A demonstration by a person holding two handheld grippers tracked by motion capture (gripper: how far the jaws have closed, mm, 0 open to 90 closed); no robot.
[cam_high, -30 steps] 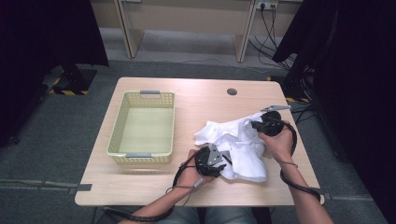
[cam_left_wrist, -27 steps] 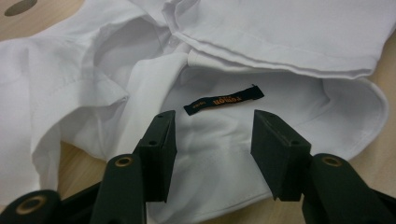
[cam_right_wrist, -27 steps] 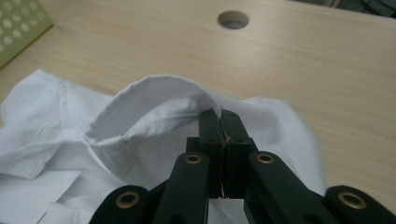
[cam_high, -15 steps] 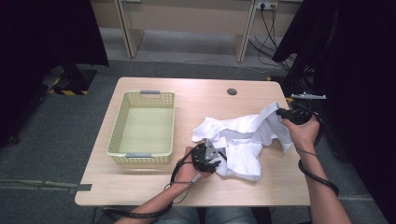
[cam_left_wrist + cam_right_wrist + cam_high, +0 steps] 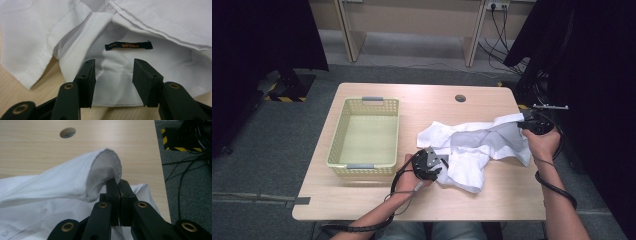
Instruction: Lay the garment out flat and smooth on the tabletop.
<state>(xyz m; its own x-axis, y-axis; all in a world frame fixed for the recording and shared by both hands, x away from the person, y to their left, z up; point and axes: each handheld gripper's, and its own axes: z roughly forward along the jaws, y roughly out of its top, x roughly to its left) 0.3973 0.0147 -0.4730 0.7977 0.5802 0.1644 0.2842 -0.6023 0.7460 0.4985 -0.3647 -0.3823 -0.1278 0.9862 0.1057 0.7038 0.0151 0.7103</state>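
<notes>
A white shirt (image 5: 472, 150) lies crumpled on the wooden table, right of centre. My left gripper (image 5: 443, 166) rests at its near left side. In the left gripper view its jaws (image 5: 113, 65) stand apart on either side of the collar band, just below the dark neck label (image 5: 128, 45), and the shirt (image 5: 150, 22) spreads beyond. My right gripper (image 5: 526, 123) is at the table's right edge. Its jaws (image 5: 119, 182) are shut on the rim of a sleeve cuff (image 5: 105, 167), and the sleeve stretches out from the shirt toward it.
A pale yellow plastic basket (image 5: 335, 145) with nothing in it stands on the left half of the table. A round cable hole (image 5: 460, 98) is near the far edge. Cables and yellow-black tape lie on the floor (image 5: 185, 165) past the table's right edge.
My right gripper has moved to the right with the sleeve cuff in it, drawing the sleeve out to the table's right edge. The left gripper has stayed at the collar.
</notes>
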